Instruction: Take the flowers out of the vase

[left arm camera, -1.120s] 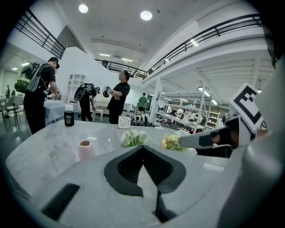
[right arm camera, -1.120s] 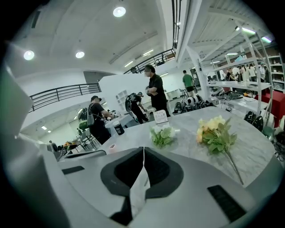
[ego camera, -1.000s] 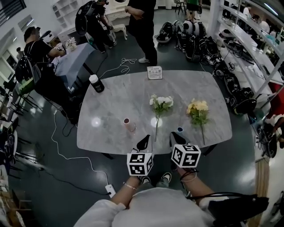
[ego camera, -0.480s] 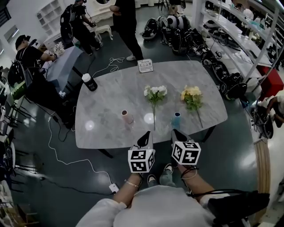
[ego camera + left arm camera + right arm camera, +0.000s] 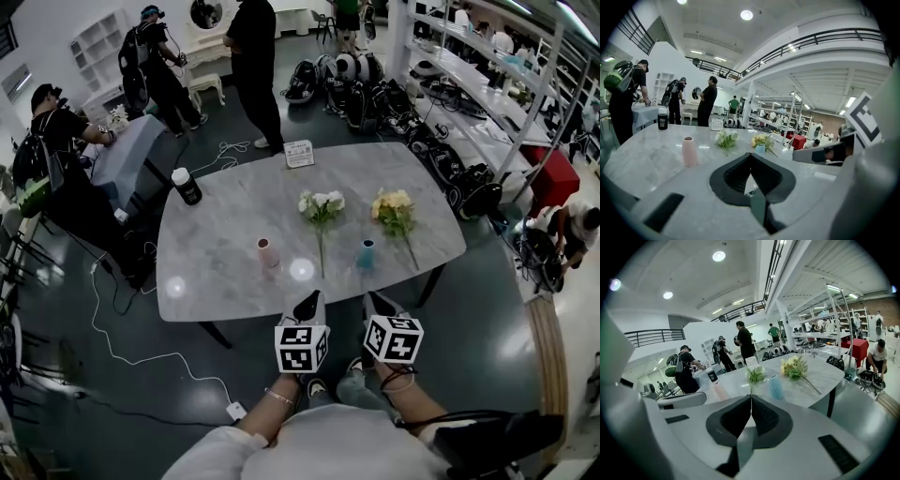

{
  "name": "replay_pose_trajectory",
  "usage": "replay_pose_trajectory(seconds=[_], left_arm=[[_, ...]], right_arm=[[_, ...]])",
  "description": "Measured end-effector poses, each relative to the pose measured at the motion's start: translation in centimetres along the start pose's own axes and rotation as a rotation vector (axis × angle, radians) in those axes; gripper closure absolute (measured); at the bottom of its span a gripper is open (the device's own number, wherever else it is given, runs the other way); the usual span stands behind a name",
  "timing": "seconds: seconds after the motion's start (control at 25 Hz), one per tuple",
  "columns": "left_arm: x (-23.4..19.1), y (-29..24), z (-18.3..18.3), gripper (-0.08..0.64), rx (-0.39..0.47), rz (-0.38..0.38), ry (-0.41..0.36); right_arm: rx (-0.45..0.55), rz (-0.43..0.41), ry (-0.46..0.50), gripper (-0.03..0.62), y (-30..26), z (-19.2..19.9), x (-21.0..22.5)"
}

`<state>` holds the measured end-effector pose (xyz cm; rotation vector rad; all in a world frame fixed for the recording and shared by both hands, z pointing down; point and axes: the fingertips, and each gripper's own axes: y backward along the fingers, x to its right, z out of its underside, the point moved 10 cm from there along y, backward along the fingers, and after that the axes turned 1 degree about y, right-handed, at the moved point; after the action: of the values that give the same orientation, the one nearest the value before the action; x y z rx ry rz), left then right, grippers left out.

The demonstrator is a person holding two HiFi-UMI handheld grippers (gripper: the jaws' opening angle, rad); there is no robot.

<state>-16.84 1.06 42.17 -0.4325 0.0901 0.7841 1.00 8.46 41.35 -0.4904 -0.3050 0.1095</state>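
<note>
Marble surface [image 5: 216, 234], two small vases upright on it. Reference: pink vase [image 5: 268, 253], standing empty towards the near edge. Blue vase [image 5: 367, 253] stands to the right of the pink vase, level with it and also empty.

White flowers [image 5: 320, 204] lie flat on the surface, out of any vase. Their heads are right of and beyond the pink vase, and the stem runs back to end between the pink vase and the blue one. Yellow flowers [image 5: 394, 208] lie flat further right of the pink vase, past the blue vase.

Black bottle [image 5: 187, 186] stands beyond and left of the pink vase. White card [image 5: 299, 154] stands well beyond it, at the far edge.

Left tongs [image 5: 307, 302] are closed, with nothing between them, nearer the person than the pink vase and to its right. Right tongs [image 5: 378, 302] are closed too, also empty, further right
</note>
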Motion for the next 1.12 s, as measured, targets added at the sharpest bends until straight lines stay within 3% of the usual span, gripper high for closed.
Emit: replay_pose_trajectory(seconds=[0.2, 0.6, 0.92, 1.12], left_arm=[[0.4, 1.0, 0.3, 0.551, -0.003, -0.002, -0.001], [2.9, 0.9, 0.4, 0.551, 0.018, -0.069, 0.011], [5.3, 0.0, 0.4, 0.551, 0.023, -0.081, -0.026], [6.0, -0.4, 0.0, 0.551, 0.027, -0.091, -0.030]], right_arm=[[0.009, -0.003, -0.016, 0.583, 0.7, -0.2, -0.2], [0.003, -0.064, 0.044, 0.583, 1.6, -1.0, 1.9], [0.010, -0.088, 0.051, 0.583, 1.9, -1.6, 4.0], [0.022, -0.075, 0.122, 0.588, 2.2, -2.2, 4.6]])
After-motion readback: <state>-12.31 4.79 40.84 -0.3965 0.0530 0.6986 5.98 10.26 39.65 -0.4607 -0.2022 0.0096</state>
